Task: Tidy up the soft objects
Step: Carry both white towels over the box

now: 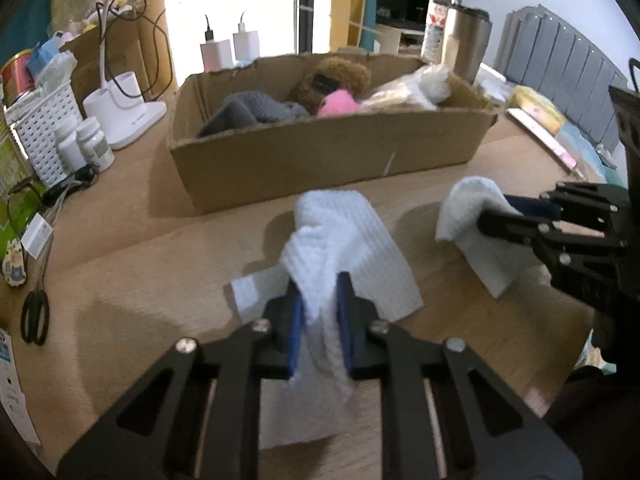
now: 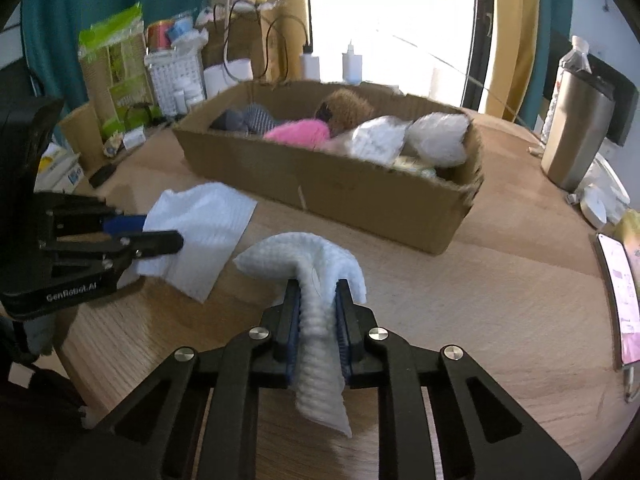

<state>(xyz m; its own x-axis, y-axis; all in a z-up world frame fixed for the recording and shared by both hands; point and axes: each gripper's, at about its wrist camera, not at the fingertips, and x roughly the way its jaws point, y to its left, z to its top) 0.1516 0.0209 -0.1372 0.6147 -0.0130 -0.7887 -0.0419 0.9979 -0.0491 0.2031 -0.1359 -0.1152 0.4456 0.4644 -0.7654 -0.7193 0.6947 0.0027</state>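
Note:
My left gripper (image 1: 318, 292) is shut on a white ribbed cloth (image 1: 340, 236), held just above the wooden table in front of the cardboard box (image 1: 320, 152). My right gripper (image 2: 318, 292) is shut on a second white cloth (image 2: 304, 256), to the right of the first. Each gripper shows in the other's view: the right gripper (image 1: 500, 212) and the left gripper (image 2: 156, 232). The box (image 2: 360, 196) holds a brown plush toy (image 1: 336, 76), a pink soft item (image 2: 300, 132), grey knitted items (image 1: 248, 110) and white soft items (image 2: 436, 132).
A white basket (image 1: 44, 128), pill bottles (image 1: 84, 144), a lamp base (image 1: 128, 120), cables and scissors (image 1: 34, 316) lie at the left. A steel tumbler (image 2: 576, 136) and a water bottle (image 1: 440, 16) stand right of the box. A pink-edged book (image 2: 620, 280) lies at the table's right edge.

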